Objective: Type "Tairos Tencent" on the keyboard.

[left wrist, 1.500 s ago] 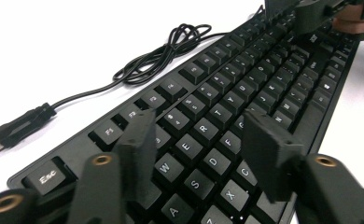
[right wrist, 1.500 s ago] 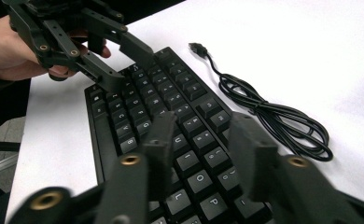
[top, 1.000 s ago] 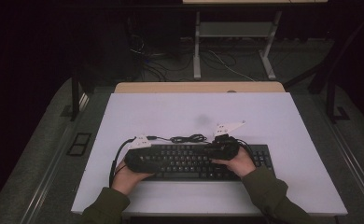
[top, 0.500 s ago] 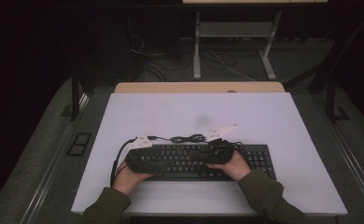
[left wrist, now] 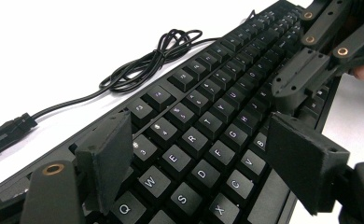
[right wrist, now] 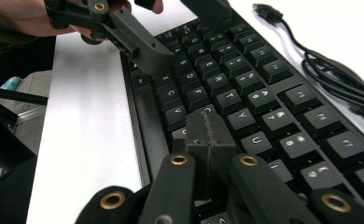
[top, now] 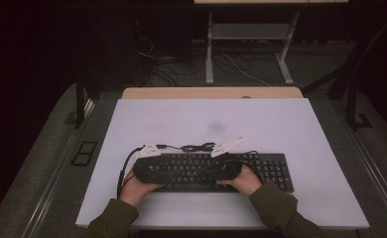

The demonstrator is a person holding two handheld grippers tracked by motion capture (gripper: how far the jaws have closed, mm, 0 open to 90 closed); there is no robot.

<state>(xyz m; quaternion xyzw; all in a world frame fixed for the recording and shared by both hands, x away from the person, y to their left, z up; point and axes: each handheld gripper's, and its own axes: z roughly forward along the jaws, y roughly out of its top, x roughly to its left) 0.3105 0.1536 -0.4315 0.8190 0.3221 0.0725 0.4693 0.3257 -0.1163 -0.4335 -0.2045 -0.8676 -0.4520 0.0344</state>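
A black keyboard (top: 276, 171) lies across the near half of the white table (top: 211, 116). My left gripper (top: 174, 171) lies over its left end, pointing right. It is open, with wide jaws over the letter keys (left wrist: 208, 154) and nothing between them. My right gripper (top: 209, 171) reaches in from the right and is shut, its pads pressed together (right wrist: 208, 135) just above the middle keys. The two tips face each other a few keys apart: the right gripper (left wrist: 297, 86) appears beyond my left jaws, and the left gripper (right wrist: 180, 28) beyond my right.
The keyboard's cable (top: 196, 147) lies coiled on the table just behind the keys, ending in a loose USB plug (right wrist: 266, 10). Bare white table stretches beyond it. A wooden desk edge (top: 211, 92) and a metal stand (top: 248, 49) are farther back.
My right gripper has slid left along the keyboard and dropped lower over the keys, closer to the left gripper. The left gripper has stayed in place.
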